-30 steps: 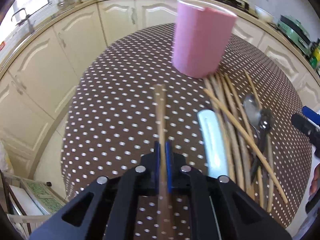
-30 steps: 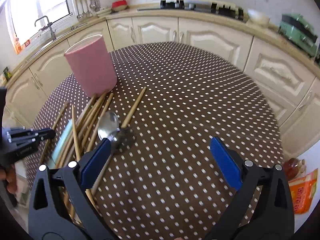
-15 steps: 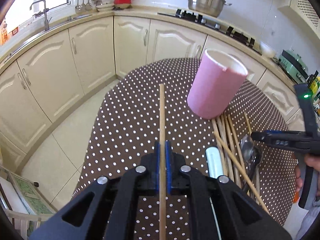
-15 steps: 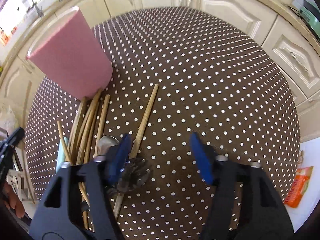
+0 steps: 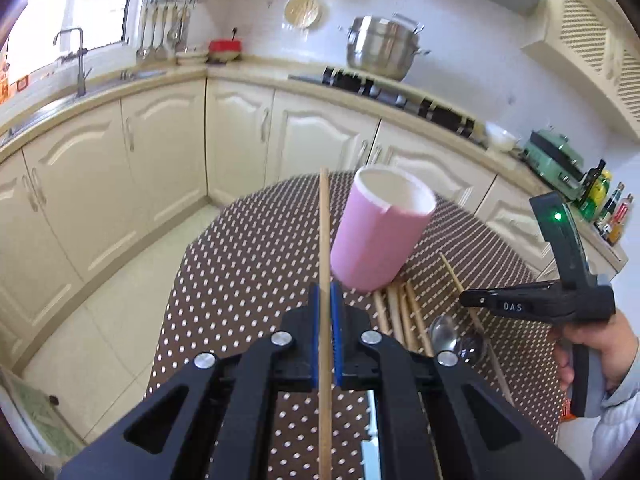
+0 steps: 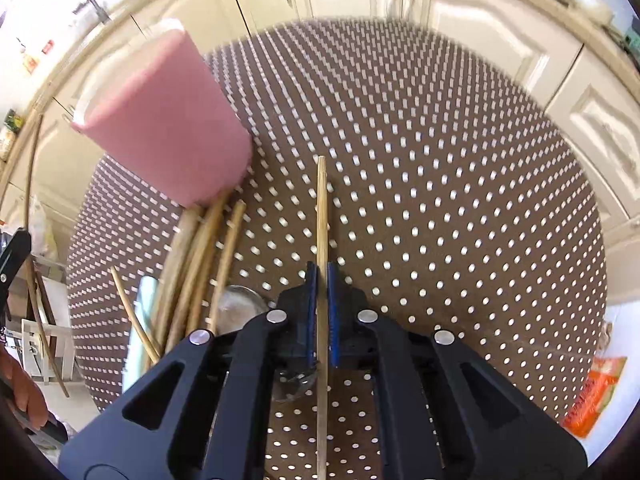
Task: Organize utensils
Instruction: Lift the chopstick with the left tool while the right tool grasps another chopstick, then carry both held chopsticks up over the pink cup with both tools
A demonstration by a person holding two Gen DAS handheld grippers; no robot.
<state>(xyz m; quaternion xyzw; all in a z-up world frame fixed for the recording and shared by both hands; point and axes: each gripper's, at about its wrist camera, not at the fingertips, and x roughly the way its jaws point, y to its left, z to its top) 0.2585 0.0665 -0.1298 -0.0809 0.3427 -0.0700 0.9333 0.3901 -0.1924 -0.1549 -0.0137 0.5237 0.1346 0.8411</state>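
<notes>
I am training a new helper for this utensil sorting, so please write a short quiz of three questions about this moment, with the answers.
1. True or false: the pink holder stands upright on the table.
2. What does the left gripper hold?
3. The right gripper is: A) open, B) shut on a chopstick, C) shut on the spoon.

Key: 1 true; 2 one chopstick; 3 B.

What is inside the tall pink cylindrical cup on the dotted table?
In the left wrist view the pink cylindrical cup shows only its white rim and upper inner wall, with no utensil sticking out. Its bottom is hidden, so contents there cannot be ruled out.
</notes>
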